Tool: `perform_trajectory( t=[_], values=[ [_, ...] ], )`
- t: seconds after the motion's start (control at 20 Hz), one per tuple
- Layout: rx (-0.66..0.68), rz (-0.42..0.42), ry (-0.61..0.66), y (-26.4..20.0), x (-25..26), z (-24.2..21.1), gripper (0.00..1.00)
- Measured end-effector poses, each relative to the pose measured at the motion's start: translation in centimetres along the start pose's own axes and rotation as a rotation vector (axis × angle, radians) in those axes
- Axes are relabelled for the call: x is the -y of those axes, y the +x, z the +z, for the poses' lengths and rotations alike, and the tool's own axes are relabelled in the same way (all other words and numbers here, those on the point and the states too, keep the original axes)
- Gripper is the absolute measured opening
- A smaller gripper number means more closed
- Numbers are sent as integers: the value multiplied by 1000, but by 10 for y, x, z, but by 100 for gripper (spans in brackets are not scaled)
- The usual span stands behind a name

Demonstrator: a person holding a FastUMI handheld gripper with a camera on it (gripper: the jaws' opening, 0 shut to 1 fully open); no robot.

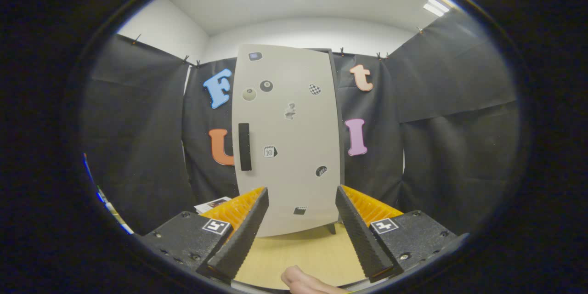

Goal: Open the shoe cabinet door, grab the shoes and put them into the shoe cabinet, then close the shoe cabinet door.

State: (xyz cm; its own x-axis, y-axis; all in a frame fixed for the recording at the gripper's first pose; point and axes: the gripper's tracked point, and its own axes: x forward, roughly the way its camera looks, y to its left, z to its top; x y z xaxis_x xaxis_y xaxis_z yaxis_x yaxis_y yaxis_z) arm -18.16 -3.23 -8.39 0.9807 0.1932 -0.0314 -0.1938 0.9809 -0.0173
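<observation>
A tall light-grey shoe cabinet (287, 142) stands straight ahead, beyond my fingers, on a wooden floor. Its door is closed and carries several small stickers. A black vertical handle (245, 146) sits near the door's left edge, at mid height. My gripper (302, 200) is open, its black ridged fingers (243, 229) spread wide with nothing between them. The cabinet's lower part shows in the gap between the fingers. No shoes are visible.
Black cloth walls surround the cabinet on both sides. A light wooden floor (303, 252) lies under the fingers. A fingertip of a person's hand (305, 281) shows just below the gripper. Some printed paper (212, 204) lies left of the cabinet's base.
</observation>
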Motion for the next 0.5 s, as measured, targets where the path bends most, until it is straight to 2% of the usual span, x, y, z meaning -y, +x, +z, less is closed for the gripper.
perform_trajectory(
  t=[0.5],
  values=[
    [-5,10,-23,-4,3,1,96]
  ],
)
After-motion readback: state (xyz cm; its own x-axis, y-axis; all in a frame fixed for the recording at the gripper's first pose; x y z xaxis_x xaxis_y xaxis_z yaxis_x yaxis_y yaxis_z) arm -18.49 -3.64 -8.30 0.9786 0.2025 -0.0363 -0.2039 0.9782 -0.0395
